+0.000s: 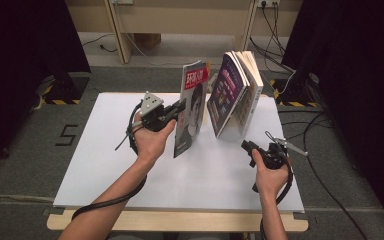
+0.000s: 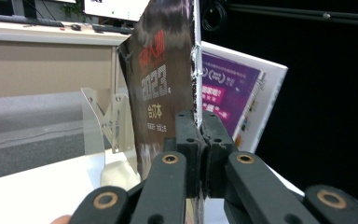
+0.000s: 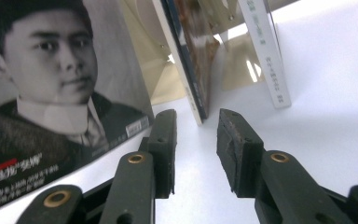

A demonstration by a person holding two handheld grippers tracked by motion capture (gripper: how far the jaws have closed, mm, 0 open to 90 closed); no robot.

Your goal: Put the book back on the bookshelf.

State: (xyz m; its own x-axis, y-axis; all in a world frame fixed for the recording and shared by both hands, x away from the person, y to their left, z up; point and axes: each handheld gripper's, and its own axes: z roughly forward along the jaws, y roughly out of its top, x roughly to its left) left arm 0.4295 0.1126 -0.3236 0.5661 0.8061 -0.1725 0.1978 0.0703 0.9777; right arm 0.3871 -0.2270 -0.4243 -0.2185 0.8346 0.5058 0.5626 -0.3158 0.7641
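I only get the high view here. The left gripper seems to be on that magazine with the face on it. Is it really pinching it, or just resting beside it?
Observer: Really pinching. In the left gripper view the left gripper has its fingers shut on the magazine at its edge.
Operator: And the right one, is it holding anything?
Observer: No. In the right gripper view the right gripper stands open with nothing between its fingers, aimed at the bottom corner of the purple book.
Operator: What keeps those books standing?
Observer: A clear plastic bookend stands on the white table behind them.
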